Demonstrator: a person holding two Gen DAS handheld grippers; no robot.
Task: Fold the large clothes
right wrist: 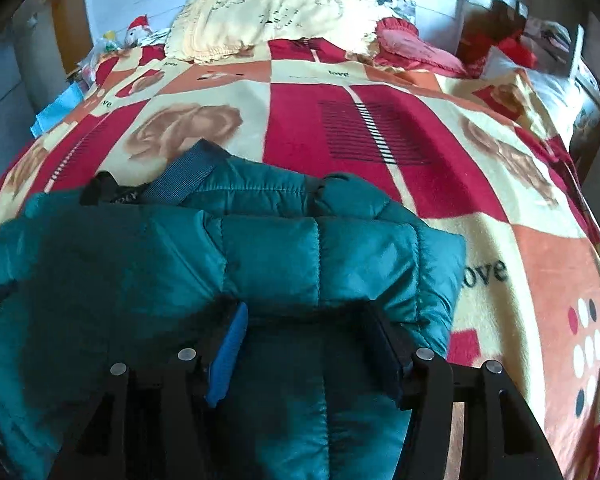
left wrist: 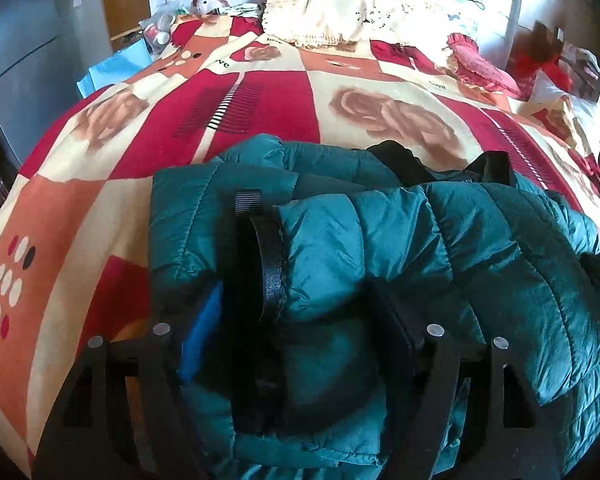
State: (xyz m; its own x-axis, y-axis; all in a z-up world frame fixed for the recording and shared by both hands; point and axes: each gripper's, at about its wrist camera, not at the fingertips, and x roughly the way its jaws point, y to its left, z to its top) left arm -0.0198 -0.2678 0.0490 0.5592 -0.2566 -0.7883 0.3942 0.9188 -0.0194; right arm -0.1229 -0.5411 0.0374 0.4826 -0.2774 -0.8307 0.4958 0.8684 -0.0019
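Note:
A teal quilted puffer jacket point(left wrist: 380, 240) lies partly folded on the bed, its near edge doubled over. My left gripper point(left wrist: 300, 332) has its jaws wide apart around a thick roll of the jacket's left side; a black strap point(left wrist: 270, 256) runs just ahead of it. In the right wrist view the same jacket point(right wrist: 260, 248) fills the lower left. My right gripper point(right wrist: 308, 344) is also spread wide, with the jacket's right near edge bunched between the fingers. A dark ribbed collar point(right wrist: 188, 172) shows at the far edge.
The bed carries a red, cream and orange patterned blanket point(left wrist: 260, 104). A cream pillow point(left wrist: 332, 12) and a pink cushion point(left wrist: 480, 64) lie at the headboard end. A plush toy point(left wrist: 210, 0) and clutter sit at the far left. A blue bag point(left wrist: 116, 68) stands beside the bed.

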